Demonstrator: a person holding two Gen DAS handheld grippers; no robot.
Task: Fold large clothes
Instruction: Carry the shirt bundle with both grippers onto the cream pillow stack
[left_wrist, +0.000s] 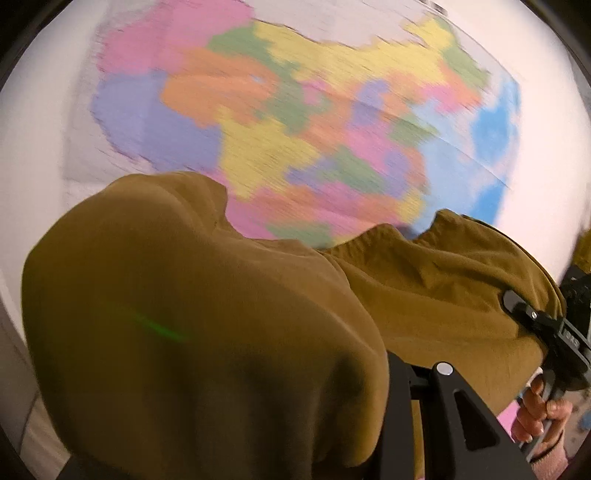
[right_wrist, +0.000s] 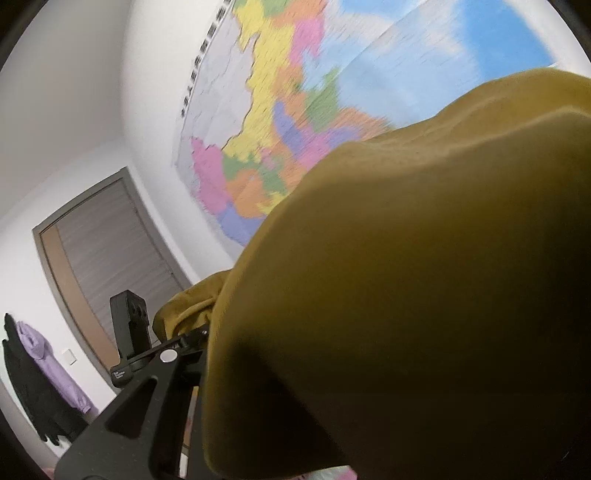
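Observation:
A mustard-brown garment (left_wrist: 192, 314) hangs lifted in front of a wall map. In the left wrist view it drapes over my left gripper (left_wrist: 384, 362) and hides one finger; the other finger (left_wrist: 448, 391) shows beside it, and the jaws are shut on the cloth. Its edge stretches right to my right gripper (left_wrist: 532, 317), held by a person's hand (left_wrist: 535, 410). In the right wrist view the garment (right_wrist: 406, 277) fills the right side and covers my right gripper (right_wrist: 221, 332), which is shut on it. The left gripper (right_wrist: 129, 332) shows at the left.
A large coloured map (left_wrist: 295, 122) covers the white wall straight ahead. A grey door (right_wrist: 110, 258) stands to the left. Purple and black clothes (right_wrist: 40, 369) hang beside it, near a wall switch (right_wrist: 69, 357).

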